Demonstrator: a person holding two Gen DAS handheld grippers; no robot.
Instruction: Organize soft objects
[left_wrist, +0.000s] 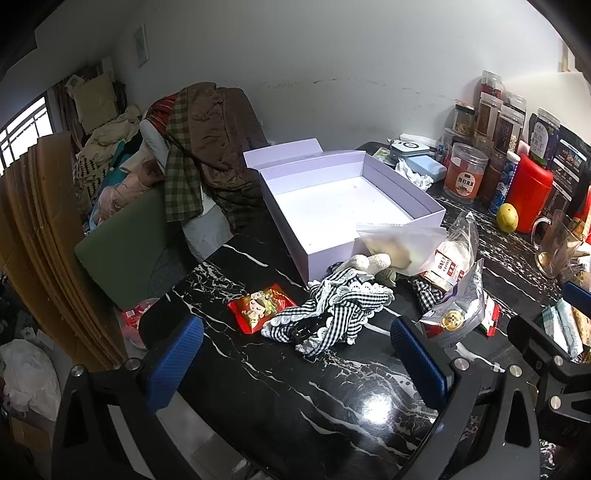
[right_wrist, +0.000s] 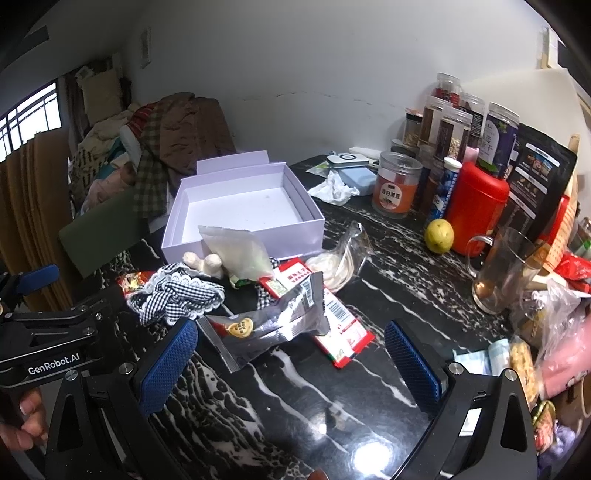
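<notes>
A black-and-white checked cloth with lace trim (left_wrist: 332, 314) (right_wrist: 177, 295) lies crumpled on the black marble table (left_wrist: 295, 398). Behind it sit a cream plush toy (left_wrist: 365, 263) (right_wrist: 205, 263) and a frosted bag (left_wrist: 402, 247) (right_wrist: 238, 251) leaning on an open, empty lilac box (left_wrist: 332, 206) (right_wrist: 236, 210). A red snack packet (left_wrist: 260, 306) lies left of the cloth. A silver foil pouch (right_wrist: 269, 325) (left_wrist: 454, 314) rests over a red-and-white packet (right_wrist: 343, 332). My left gripper (left_wrist: 295, 354) hovers open just short of the cloth. My right gripper (right_wrist: 291, 362) is open near the foil pouch.
Jars and tins (right_wrist: 443, 147), a red canister (right_wrist: 476, 210), a yellow fruit (right_wrist: 439, 235) and a glass jug (right_wrist: 502, 269) crowd the right side. A crumpled tissue (right_wrist: 332, 188) lies by the box. Clothes are piled on a chair (left_wrist: 207, 147) at left. Bags (right_wrist: 554, 332) sit far right.
</notes>
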